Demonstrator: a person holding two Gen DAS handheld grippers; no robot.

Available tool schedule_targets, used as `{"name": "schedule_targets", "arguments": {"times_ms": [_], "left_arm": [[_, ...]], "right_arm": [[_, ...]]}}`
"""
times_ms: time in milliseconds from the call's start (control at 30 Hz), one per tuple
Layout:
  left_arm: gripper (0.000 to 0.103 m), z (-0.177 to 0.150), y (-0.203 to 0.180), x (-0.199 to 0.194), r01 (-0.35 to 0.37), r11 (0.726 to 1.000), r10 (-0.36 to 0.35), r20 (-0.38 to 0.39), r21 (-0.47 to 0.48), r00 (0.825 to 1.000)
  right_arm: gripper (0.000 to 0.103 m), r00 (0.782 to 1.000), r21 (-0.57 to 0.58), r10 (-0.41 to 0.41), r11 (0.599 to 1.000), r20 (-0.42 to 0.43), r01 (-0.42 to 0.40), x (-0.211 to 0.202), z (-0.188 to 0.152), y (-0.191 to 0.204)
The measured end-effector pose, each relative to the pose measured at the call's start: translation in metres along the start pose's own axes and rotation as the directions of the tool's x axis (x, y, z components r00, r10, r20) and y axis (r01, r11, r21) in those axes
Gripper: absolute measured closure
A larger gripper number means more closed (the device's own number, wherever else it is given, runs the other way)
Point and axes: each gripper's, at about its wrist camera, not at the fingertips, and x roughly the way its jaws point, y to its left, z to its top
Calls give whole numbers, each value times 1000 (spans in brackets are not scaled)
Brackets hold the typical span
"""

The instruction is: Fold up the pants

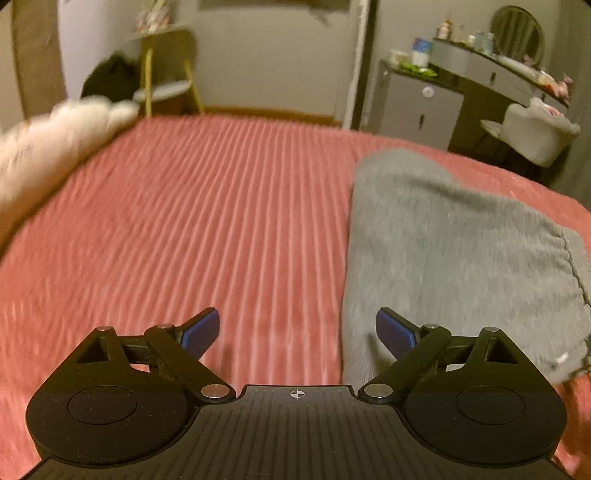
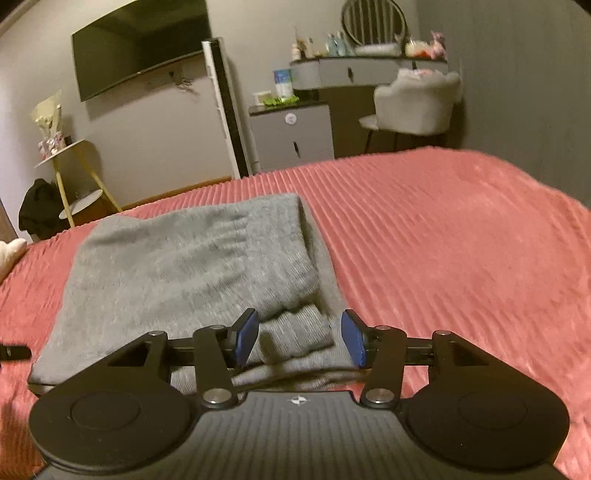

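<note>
The grey pants (image 2: pixel 192 266) lie folded on the pink bedspread (image 2: pixel 443 240). My left gripper (image 1: pixel 297 332) and right gripper (image 2: pixel 298 341) are open, holding nothing. I judge the knit soft, light, floppy; I would pinch the stacked near edge.

The bed (image 2: pixel 461 240) has a pink ribbed cover and everything else sits around it. Past its far edge there's a small grey cabinet (image 2: pixel 291 136), with a tall white panel (image 2: pixel 221 107) just left of that. Wall TV (image 2: pixel 140 44) is above and further left, yellow-legged side table (image 2: pixel 70 162) off the far left corner. Fluffy white chair (image 2: pixel 417 103) and vanity with round mirror (image 2: pixel 373 22) are beyond the bed's right side.
</note>
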Motion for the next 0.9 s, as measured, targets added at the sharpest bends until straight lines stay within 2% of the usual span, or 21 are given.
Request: {"name": "schedule_targets", "arguments": {"times_ms": [133, 233, 333, 367, 433, 500, 533, 567, 600, 633, 667, 767, 800, 833, 867, 900], "left_arm": [[8, 37, -23, 11, -9, 999, 5, 65, 52, 998], [9, 64, -46, 22, -2, 994, -9, 96, 109, 995], [15, 86, -76, 39, -22, 975, -6, 127, 221, 992], [17, 90, -84, 44, -35, 967, -1, 142, 252, 990], [23, 95, -101, 60, -41, 952, -3, 146, 304, 989], [42, 97, -114, 82, 8, 939, -36, 73, 345, 997], [43, 95, -120, 93, 25, 931, -42, 40, 364, 998], [41, 94, -125, 102, 7, 922, -23, 37, 386, 999], [37, 92, -130, 109, -21, 915, -1, 54, 403, 999], [36, 93, -133, 116, -40, 915, 15, 65, 402, 998], [34, 95, -135, 122, -52, 921, 26, 71, 387, 997], [29, 105, -136, 132, -123, 941, 89, 120, 315, 989], [35, 107, -138, 128, -160, 942, 121, 147, 296, 982], [38, 108, -140, 122, -167, 945, 126, 158, 281, 979], [38, 109, -142, 115, -124, 955, 87, 144, 270, 986], [36, 109, -142, 107, -25, 963, -4, 109, 267, 994]], "right_arm": [[53, 993, -83, -16, 996, 116, 26, 3, 7, 28], [53, 992, -116, 9, 993, 127, 6, 19, 3, 44], [45, 984, -214, -89, 969, 152, 121, 43, -23, 50], [39, 980, -252, -117, 955, 163, 156, 48, -32, 51], [36, 982, -197, -93, 972, 167, 126, 49, -29, 44], [27, 984, -138, -89, 984, 152, 110, 54, -28, 36], [24, 986, -108, -88, 989, 141, 104, 56, -29, 31], [16, 993, -45, -75, 996, 92, 80, 62, -29, 23], [12, 997, 46, -40, 998, 63, 38, 66, -29, 11], [8, 998, 79, -35, 996, 57, 30, 69, -28, 5], [4, 997, 76, -39, 997, 61, 34, 71, -29, 4], [4, 996, 54, -47, 998, 80, 43, 73, -32, 6], [4, 996, 56, -45, 998, 80, 41, 73, -33, 5], [4, 996, 60, -41, 998, 79, 37, 73, -33, 4], [4, 996, 64, -38, 997, 78, 33, 73, -33, 3], [4, 996, 65, -39, 997, 78, 34, 71, -36, 3]]}}
